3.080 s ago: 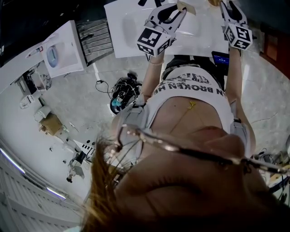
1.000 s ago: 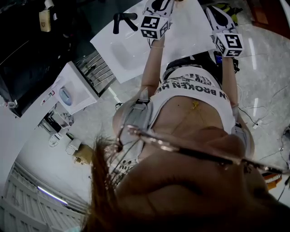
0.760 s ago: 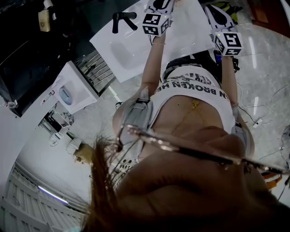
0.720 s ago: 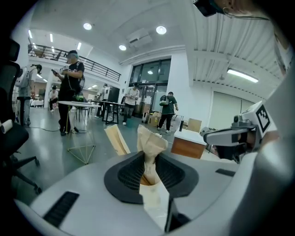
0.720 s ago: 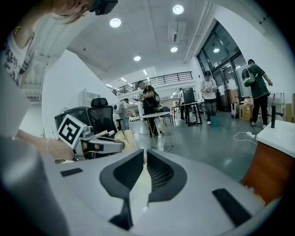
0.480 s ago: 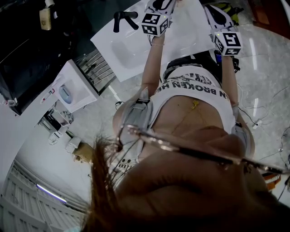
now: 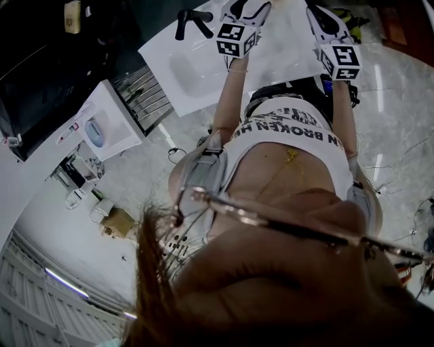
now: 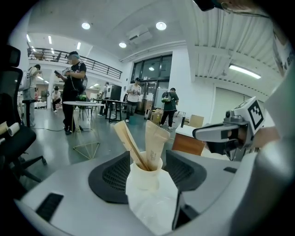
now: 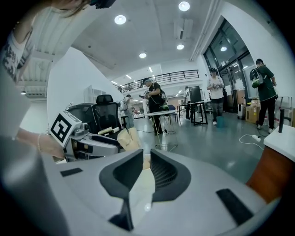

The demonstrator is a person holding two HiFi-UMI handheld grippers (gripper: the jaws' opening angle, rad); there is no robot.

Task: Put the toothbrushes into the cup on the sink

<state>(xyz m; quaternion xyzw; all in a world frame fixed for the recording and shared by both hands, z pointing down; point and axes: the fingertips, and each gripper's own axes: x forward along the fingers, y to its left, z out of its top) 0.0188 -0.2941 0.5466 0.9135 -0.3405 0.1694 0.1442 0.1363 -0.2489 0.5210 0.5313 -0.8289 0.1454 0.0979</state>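
Over the sink (image 7: 196, 68), head view: I hold the left gripper (image 7: 249, 8) and the right gripper (image 7: 320, 15) side by side at the picture's top edge. The cup does not show here.

Left gripper view: the jaws have just been opening and stand wide apart, gripping nothing. The white cup (image 8: 150, 193) sits in the gap between them, with the pads clear of its wall as far as I can tell. Two wrapped toothbrushes (image 8: 154, 140) stand in the cup, one leaning left.

Right gripper view: the jaws are all but together, with only a slit left and nothing held. Cup and toothbrushes show beyond the slit.

Judgement: both visible toothbrushes are placed, and no other toothbrush appears in any view, so I read the task as complete or nearly so. What remains is to back both grippers away.
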